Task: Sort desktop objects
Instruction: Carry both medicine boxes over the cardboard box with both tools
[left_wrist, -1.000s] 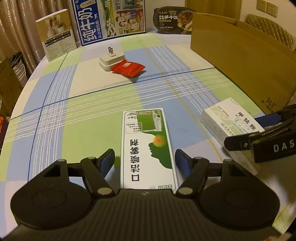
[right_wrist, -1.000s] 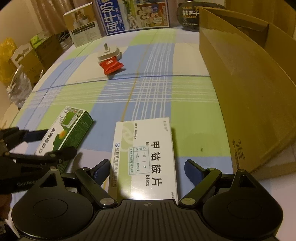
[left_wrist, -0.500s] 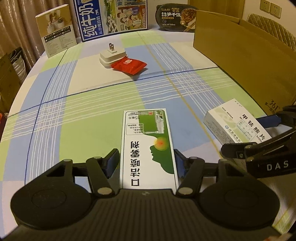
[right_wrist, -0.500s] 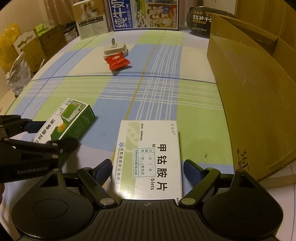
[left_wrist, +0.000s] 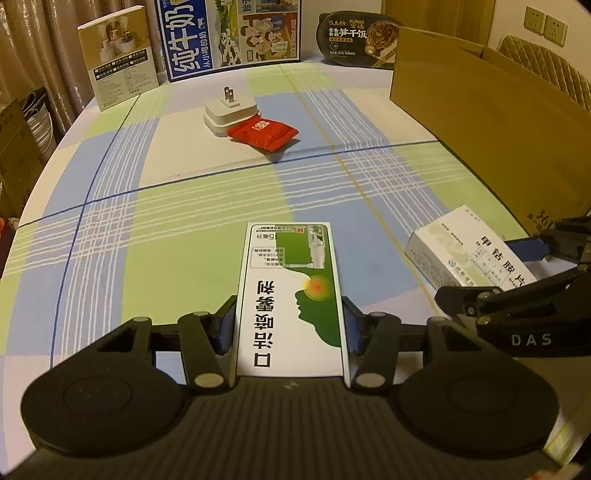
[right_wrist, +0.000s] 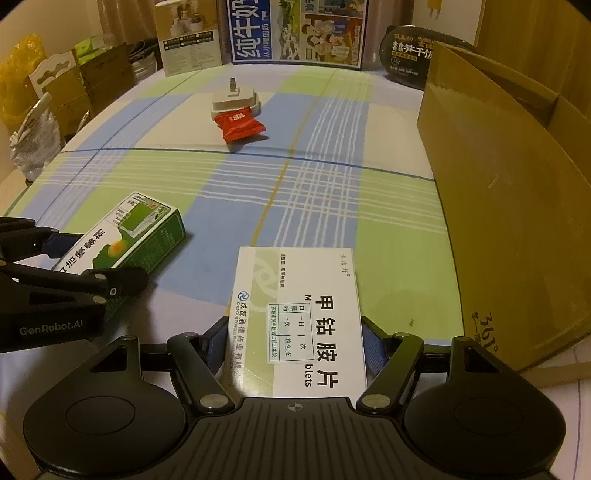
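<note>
Green box (left_wrist: 291, 295) sits clamped between left tool (left_wrist: 290, 326) fingers.

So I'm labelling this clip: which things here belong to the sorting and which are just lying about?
In play:
green box in left gripper
white box in right gripper
cardboard carton
charger plug, red sachet

Lying about:
milk carton
black meal tub
beige box

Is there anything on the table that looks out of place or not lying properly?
Only one thing: the red snack packet lies partly on the white plug adapter, so it sits tilted rather than flat. Nothing looks spilled or damaged.
</note>
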